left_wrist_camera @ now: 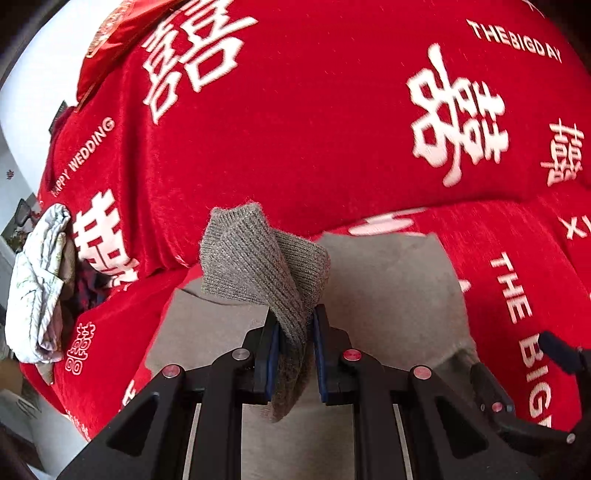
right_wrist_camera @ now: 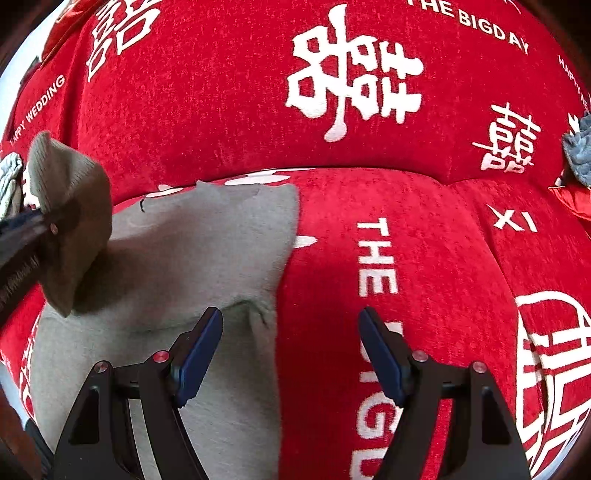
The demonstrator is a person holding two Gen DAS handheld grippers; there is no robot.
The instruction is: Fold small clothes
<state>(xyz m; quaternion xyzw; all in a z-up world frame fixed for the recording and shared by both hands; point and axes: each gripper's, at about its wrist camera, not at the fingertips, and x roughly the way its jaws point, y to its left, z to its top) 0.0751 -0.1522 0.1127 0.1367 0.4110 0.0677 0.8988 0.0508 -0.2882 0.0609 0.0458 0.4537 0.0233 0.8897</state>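
Note:
A grey knitted garment (left_wrist_camera: 388,295) lies spread on the red printed cover (left_wrist_camera: 295,129). My left gripper (left_wrist_camera: 295,332) is shut on its ribbed cuff (left_wrist_camera: 258,258), which stands folded up above the flat part. In the right wrist view the same cuff (right_wrist_camera: 70,206) hangs from the left gripper at the far left, over the garment's body (right_wrist_camera: 192,251). My right gripper (right_wrist_camera: 291,332) is open, with nothing between its blue pads; one finger (right_wrist_camera: 199,343) hovers over the garment's right edge, the other over the red cover.
A pale crumpled cloth (left_wrist_camera: 37,288) and some dark checked fabric (left_wrist_camera: 88,288) lie at the left edge of the cover. A blue-grey cloth (right_wrist_camera: 580,147) sits at the far right. A red cushion (left_wrist_camera: 122,33) lies at the back left.

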